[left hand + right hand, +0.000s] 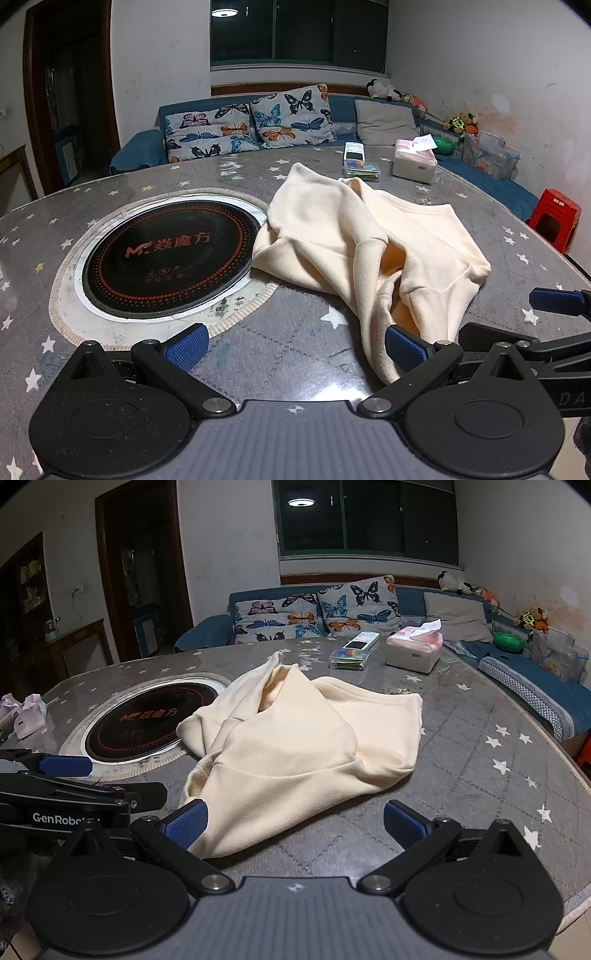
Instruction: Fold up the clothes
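Observation:
A cream fleece garment (354,243) lies crumpled on the round grey star-patterned table (288,332); it also shows in the right wrist view (295,746). My left gripper (297,345) is open and empty, its right pad beside the garment's near hanging end. My right gripper (295,825) is open and empty at the garment's near edge, its left pad against the cloth. The right gripper also shows at the right edge of the left wrist view (554,321), and the left gripper at the left of the right wrist view (66,786).
A black induction cooktop (170,258) is set into the table left of the garment. A tissue box (413,162), a remote (354,150) and a small clear box (362,170) sit at the far side. A blue sofa (258,125) and a red stool (554,219) stand beyond.

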